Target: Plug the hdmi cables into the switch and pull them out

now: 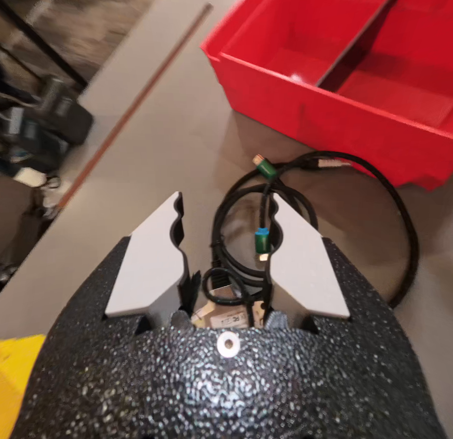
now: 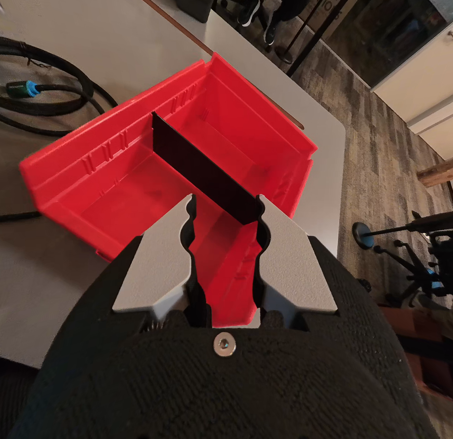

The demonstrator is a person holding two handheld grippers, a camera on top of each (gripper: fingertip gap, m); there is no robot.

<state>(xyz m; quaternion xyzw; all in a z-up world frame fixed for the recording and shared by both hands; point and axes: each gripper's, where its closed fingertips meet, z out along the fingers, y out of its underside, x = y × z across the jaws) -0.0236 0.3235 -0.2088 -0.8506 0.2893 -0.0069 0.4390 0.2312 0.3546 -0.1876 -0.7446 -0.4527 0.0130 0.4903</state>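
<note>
Black HDMI cables (image 1: 245,201) lie coiled on the grey table just in front of a red bin. One green plug (image 1: 266,167) lies at the far side of the coil. A second green plug with a blue collar (image 1: 261,241) lies close to my left gripper's right finger (image 1: 301,255). My left gripper (image 1: 226,201) is open over the coil. A small pale box with a label, the switch (image 1: 220,307), shows low between the finger bases with a thin cable looped over it. My right gripper (image 2: 225,201) is open and empty above the red bin (image 2: 73,162). A green plug (image 2: 19,87) shows at its far left.
The red bin (image 1: 318,123) has a black divider (image 2: 203,172) and both compartments are empty. A brown seam (image 1: 137,103) runs across the table. The table edge (image 2: 340,182) drops to carpet on the right, with a stand (image 2: 392,250) there. Something yellow (image 1: 17,383) sits at the lower left.
</note>
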